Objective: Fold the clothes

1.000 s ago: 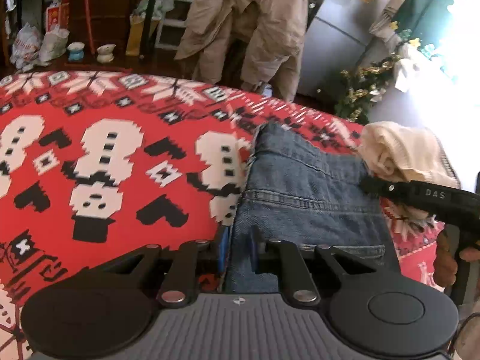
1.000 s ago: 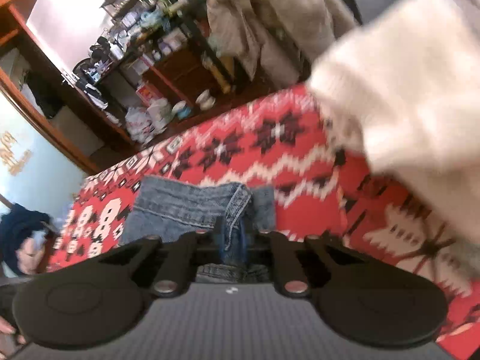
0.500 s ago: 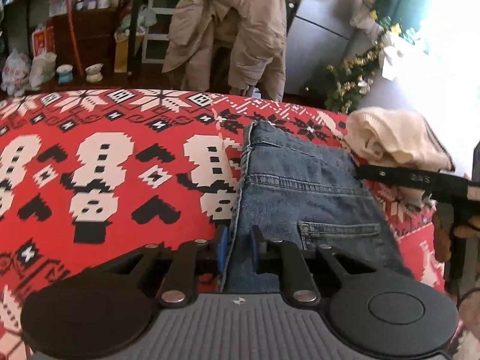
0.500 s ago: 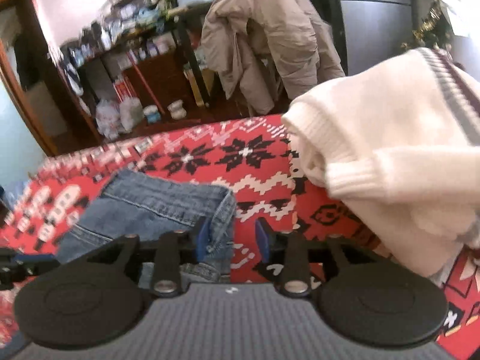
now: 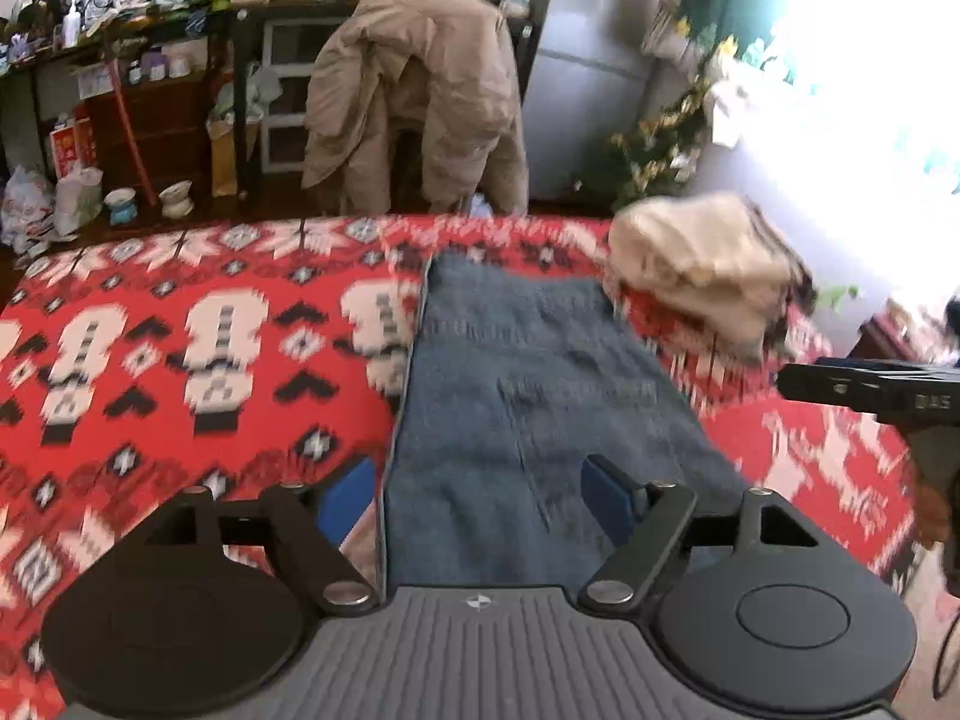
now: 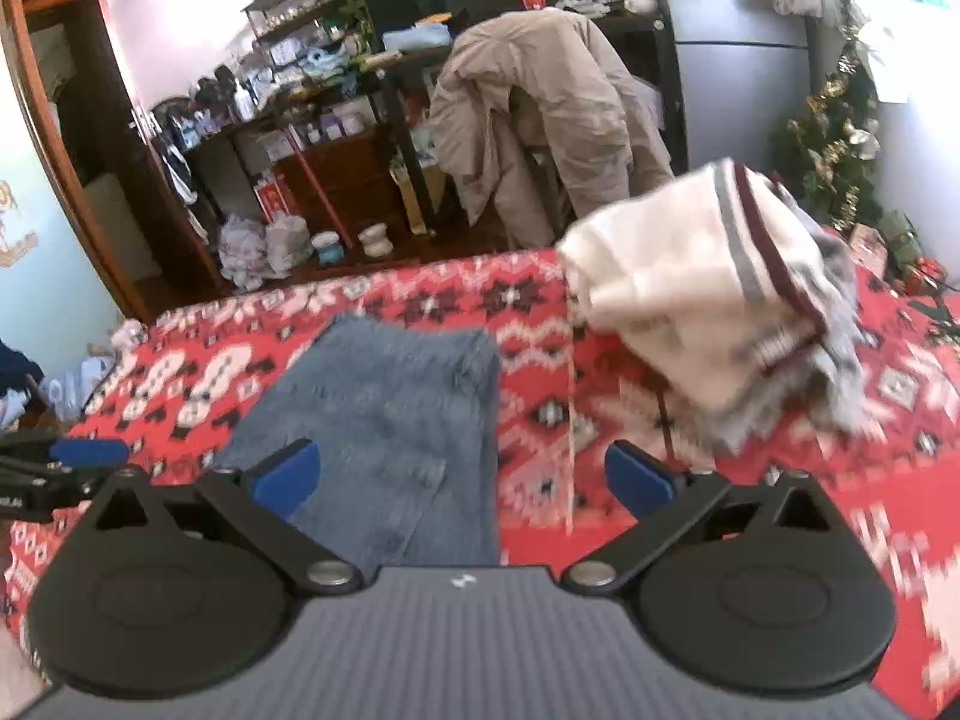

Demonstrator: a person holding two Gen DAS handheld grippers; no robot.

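Note:
A folded pair of blue jeans (image 5: 528,402) lies flat on the red patterned cover (image 5: 180,360). My left gripper (image 5: 480,495) is open above the jeans' near end, its blue pads spread wide with nothing between them. In the right wrist view the same jeans (image 6: 390,420) lie ahead and to the left. My right gripper (image 6: 459,477) is open too, over the jeans' right edge and the cover (image 6: 780,480). A cream knit sweater (image 6: 708,300) sits bunched at the right; the left wrist view shows the sweater (image 5: 702,264) at the far right.
A chair draped with a beige coat (image 5: 414,96) stands beyond the far edge. Cluttered shelves (image 6: 312,96) and bags on the floor lie to the left, a grey fridge (image 5: 594,60) and a small decorated tree (image 6: 834,120) to the right. The right gripper's body (image 5: 876,390) pokes in from the right.
Both grippers have let go of the jeans and opened wide. They pulled back and up, and the jeans now lie flat on the cover.

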